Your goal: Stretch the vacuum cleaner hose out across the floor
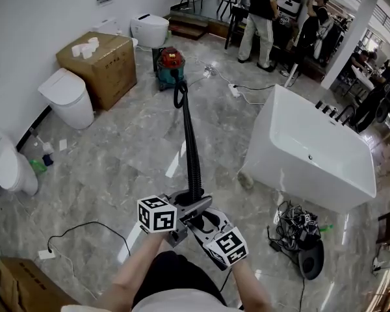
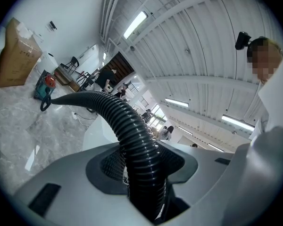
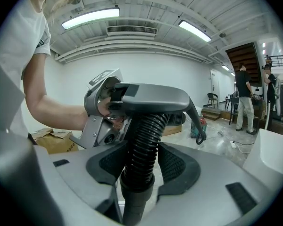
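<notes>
A red and teal vacuum cleaner (image 1: 171, 65) stands far off by a cardboard box. Its black ribbed hose (image 1: 190, 145) runs in a nearly straight line, raised off the floor, from the cleaner to my grippers. My left gripper (image 1: 192, 207) is shut on the hose (image 2: 137, 145) a little back from its near end. Just behind it, my right gripper (image 1: 205, 222) is shut on the hose (image 3: 144, 145) where the ribs meet the smooth end cuff (image 3: 134, 197). In the right gripper view the left gripper (image 3: 148, 98) clamps the hose just ahead. The cleaner (image 2: 45, 84) shows small in the left gripper view.
A white bathtub (image 1: 312, 151) stands to the right of the hose. A large cardboard box (image 1: 101, 67) and toilets (image 1: 68, 96) line the left wall. A tangle of cables (image 1: 298, 229) lies at the right, a corded plug (image 1: 47, 253) at the left. People (image 1: 260, 12) stand at the back.
</notes>
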Tool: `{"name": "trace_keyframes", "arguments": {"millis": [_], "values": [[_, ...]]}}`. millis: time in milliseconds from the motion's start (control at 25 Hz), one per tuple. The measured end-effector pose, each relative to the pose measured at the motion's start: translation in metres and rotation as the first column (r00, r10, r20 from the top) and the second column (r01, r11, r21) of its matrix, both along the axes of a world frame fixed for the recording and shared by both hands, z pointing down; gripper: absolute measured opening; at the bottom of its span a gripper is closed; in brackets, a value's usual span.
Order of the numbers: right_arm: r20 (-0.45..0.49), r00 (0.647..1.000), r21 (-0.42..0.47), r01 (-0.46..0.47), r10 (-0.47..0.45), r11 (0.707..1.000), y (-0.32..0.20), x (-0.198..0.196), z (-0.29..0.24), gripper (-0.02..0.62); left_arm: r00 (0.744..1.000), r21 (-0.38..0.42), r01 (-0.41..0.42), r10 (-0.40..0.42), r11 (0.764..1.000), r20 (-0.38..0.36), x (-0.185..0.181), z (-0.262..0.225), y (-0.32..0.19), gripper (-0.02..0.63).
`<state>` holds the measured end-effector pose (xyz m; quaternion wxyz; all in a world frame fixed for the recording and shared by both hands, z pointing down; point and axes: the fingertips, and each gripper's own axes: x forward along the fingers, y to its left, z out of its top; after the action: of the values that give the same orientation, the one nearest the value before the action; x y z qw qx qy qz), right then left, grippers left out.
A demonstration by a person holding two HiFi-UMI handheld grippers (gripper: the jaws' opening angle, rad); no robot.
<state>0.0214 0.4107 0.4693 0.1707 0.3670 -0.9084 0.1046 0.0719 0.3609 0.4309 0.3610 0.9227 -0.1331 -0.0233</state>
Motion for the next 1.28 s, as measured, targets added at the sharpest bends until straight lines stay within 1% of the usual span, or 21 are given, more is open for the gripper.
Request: {"name": "trace_keyframes", "arguments": {"millis": [200, 360, 520, 720, 840, 1120, 1280], "values": [[0.012, 1.0, -0.007, 0.003, -0.003, 1.0, 0.003, -0.008, 0.0, 0.198, 1.0, 0.012, -0.003, 0.003, 1.0, 0.016, -0.006, 0.0, 0.004, 0.189], [0.019, 1.0, -0.01, 0.008, -0.008, 1.0, -0.002, -0.019, 0.0, 0.198, 0.999, 0.066, 0.006, -0.009, 0.998, 0.048, -0.016, -0.003, 0.0, 0.187], [0.047, 0.999, -0.019, -0.007, 0.008, 1.0, -0.004, -0.035, -0.002, 0.198, 0.995, 0.125, 0.005, -0.017, 0.992, 0.094, -0.028, -0.005, 0.001, 0.185], [0.081, 0.996, -0.027, -0.025, 0.027, 0.999, -0.006, -0.058, -0.008, 0.198, 0.989, 0.161, -0.016, -0.008, 0.987, 0.146, -0.047, -0.012, 0.002, 0.184], [0.109, 0.994, -0.022, -0.029, 0.031, 0.999, -0.005, -0.068, -0.012, 0.198, 0.989, 0.149, -0.02, -0.002, 0.989, 0.145, -0.057, -0.015, 0.001, 0.184], [0.163, 0.986, -0.008, -0.026, 0.027, 1.0, -0.003, -0.078, -0.019, 0.198, 0.995, 0.103, -0.027, 0.017, 0.994, 0.101, -0.071, -0.018, 0.0, 0.184], [0.164, 0.986, 0.04, -0.046, 0.039, 0.998, 0.0, -0.078, -0.026, 0.209, 0.998, 0.052, -0.022, 0.019, 0.998, 0.062, -0.075, -0.016, -0.004, 0.186]]}}
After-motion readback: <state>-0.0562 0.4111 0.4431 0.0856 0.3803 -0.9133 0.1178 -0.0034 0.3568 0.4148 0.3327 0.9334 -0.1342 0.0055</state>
